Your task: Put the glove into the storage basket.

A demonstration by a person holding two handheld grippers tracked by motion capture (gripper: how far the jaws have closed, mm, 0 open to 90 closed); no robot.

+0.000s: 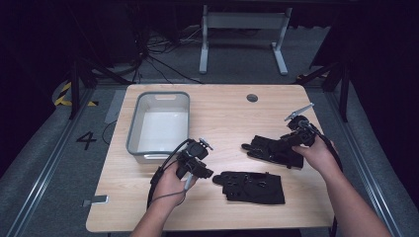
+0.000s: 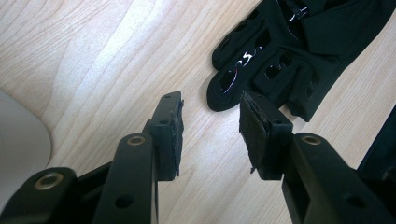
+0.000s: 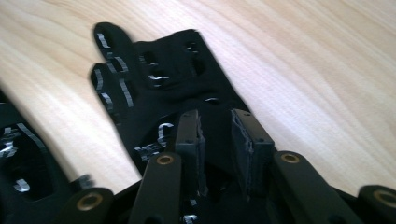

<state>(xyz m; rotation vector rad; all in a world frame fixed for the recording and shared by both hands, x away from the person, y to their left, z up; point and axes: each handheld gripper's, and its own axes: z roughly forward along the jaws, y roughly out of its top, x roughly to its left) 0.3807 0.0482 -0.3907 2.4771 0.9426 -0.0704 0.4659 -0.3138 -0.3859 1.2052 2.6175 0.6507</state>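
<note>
The wooden table (image 1: 222,108) has a pale wood-grain top with rounded corners and a round dark grommet (image 1: 252,98) near its far edge. It stands on grey carpeted floor (image 1: 44,148). Beyond the table's far edge stands a white metal frame (image 1: 242,29) on two feet. Black cables (image 1: 153,54) lie on the floor to the far left of the table. Yellow-black hazard tape (image 1: 63,94) and a painted numeral 4 (image 1: 86,140) mark the floor left of the table. The surroundings are dark.

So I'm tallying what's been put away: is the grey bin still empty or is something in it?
Empty. In the high view the grey bin shows a bare white floor, and both black gloves lie outside it on the table.
</note>
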